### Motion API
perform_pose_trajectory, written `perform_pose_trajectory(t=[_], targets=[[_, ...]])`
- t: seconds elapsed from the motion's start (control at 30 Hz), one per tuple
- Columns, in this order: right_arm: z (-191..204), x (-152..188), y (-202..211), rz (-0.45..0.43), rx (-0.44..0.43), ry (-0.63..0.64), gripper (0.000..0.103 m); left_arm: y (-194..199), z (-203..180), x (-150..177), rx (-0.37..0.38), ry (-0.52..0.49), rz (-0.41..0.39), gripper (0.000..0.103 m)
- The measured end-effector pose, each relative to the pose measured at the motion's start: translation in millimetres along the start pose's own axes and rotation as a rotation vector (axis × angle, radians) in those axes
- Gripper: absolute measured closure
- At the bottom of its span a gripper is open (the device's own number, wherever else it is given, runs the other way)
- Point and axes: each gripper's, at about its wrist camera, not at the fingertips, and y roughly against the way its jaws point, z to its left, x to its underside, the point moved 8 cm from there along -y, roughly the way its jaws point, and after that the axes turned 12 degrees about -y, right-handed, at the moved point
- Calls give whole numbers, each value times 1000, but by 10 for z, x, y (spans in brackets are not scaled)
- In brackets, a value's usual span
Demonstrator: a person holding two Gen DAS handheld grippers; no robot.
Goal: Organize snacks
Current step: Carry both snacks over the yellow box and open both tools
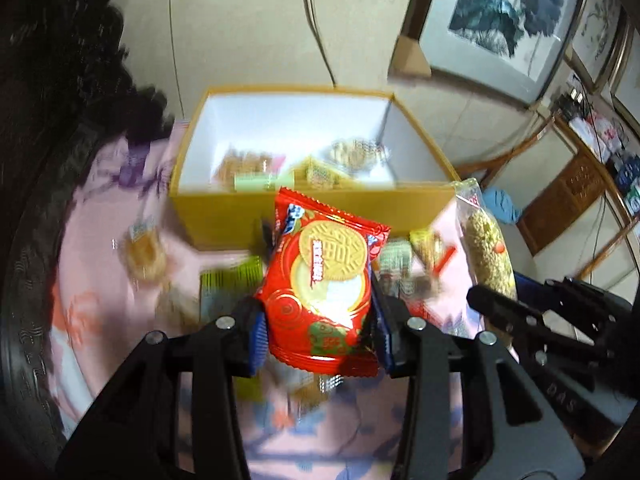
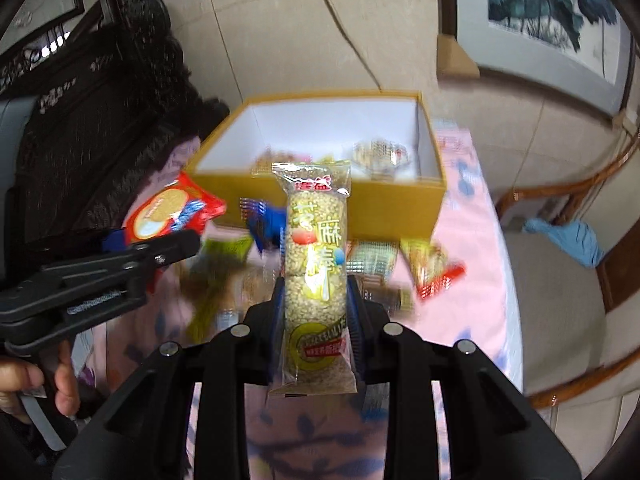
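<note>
The scene was viewed from two fisheye cameras mounted just behind each gripper's fingers, both angled steeply down and forward, close above the pink tablecloth (image 1: pixel 100 280). The yellow box (image 1: pixel 224 216) (image 2: pixel 384 208) and framed painting (image 1: pixel 500 12) (image 2: pixel 548 12) were shared.

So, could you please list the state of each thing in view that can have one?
Left gripper: shut on the red biscuit packet, lifted above the table.
Right gripper: shut on the sesame bar, lifted too.
Yellow box: open, no lid on it, a few snacks inside.
Loose snacks: lying on the pink tablecloth, outside the box.
</note>
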Motion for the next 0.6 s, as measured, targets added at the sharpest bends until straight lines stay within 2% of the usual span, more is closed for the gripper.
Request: perform_pose_trajectory(t=[0.2,0.3,0.6], targets=[[46,-731,-92,-61,2,16,74,-177,245,-717,-25,35,-26,60],[67,-951,-141,-77,1,24,74,-227,347,-916,-28,40,-32,60],[104,-1293,-440,-72,-1,31,74,-425,617,-1126,-42,68,-28,60]])
